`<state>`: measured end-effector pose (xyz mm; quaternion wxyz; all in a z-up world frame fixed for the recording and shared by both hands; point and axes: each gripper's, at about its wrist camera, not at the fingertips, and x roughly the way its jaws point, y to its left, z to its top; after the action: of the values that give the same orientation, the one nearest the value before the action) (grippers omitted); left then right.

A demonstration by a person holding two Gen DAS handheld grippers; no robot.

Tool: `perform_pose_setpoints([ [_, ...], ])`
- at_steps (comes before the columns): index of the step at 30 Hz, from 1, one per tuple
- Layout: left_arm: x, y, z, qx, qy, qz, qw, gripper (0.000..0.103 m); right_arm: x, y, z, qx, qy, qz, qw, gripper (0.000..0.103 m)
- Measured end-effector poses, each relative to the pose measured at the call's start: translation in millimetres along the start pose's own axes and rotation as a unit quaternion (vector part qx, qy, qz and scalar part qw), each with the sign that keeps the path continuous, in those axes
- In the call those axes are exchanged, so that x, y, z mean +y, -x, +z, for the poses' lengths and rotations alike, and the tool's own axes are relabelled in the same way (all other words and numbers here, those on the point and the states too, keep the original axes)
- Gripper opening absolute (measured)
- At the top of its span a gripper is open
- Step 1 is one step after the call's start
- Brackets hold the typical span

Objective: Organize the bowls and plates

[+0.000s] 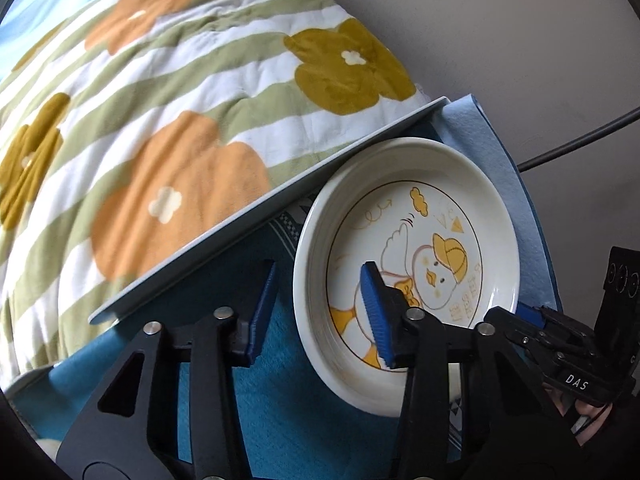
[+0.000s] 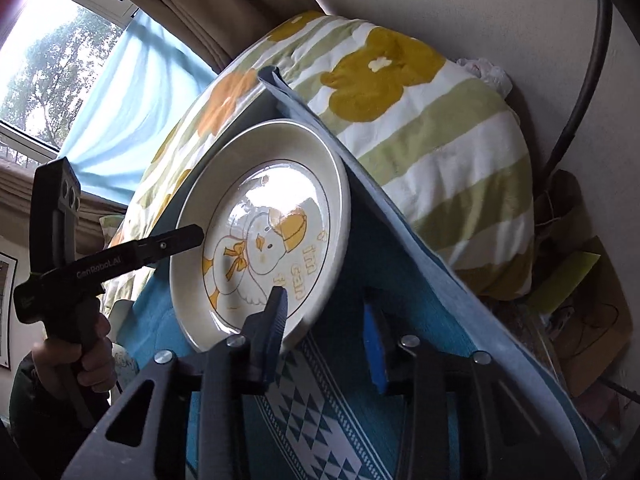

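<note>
A white plate with a yellow duck drawing (image 1: 416,256) lies on a blue patterned cloth (image 1: 280,380) on a table. My left gripper (image 1: 316,314) is open and straddles the plate's near-left rim, its right finger over the plate's inside. My right gripper (image 2: 328,330) is open and straddles the opposite rim of the same plate (image 2: 264,236), its left finger over the inside. The right gripper also shows at the plate's lower right in the left wrist view (image 1: 532,320). The left gripper shows at the plate's left in the right wrist view (image 2: 172,240).
A big quilt with green stripes and orange flowers (image 1: 160,120) lies right beyond the table's pale edge (image 1: 260,208). A lighter blue cloth (image 1: 500,152) lies under the plate's far side. A wall and a black cable (image 1: 580,140) are behind.
</note>
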<state>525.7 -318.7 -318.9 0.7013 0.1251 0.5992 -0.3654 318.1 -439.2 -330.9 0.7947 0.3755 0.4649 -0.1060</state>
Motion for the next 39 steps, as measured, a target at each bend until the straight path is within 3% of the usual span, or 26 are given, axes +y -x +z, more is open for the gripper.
perform_pose_setpoints([
  [3, 0, -5, 3, 0.006, -0.006, 0.0, 1.0, 0.024, 1, -3, 5, -0.002, 0.007, -0.003, 1.0, 0.027],
  [5, 0, -6, 4, 0.006, -0.007, 0.004, 1.0, 0.017, 0, -5, 6, -0.002, 0.004, -0.002, 1.0, 0.019],
  [20, -9, 14, -12, -0.018, -0.015, 0.024, 0.9994, 0.016, 12, 6, 8, -0.018, 0.051, -0.022, 0.998, 0.017],
  [30, -25, 101, -52, -0.078, 0.0, 0.036, 0.9963, 0.016, 54, 70, 1, -0.05, 0.123, -0.012, 0.991, 0.017],
  [39, -27, 189, -143, -0.123, 0.042, 0.052, 0.9902, 0.016, 103, 124, -54, -0.048, 0.182, 0.009, 0.982, 0.017],
])
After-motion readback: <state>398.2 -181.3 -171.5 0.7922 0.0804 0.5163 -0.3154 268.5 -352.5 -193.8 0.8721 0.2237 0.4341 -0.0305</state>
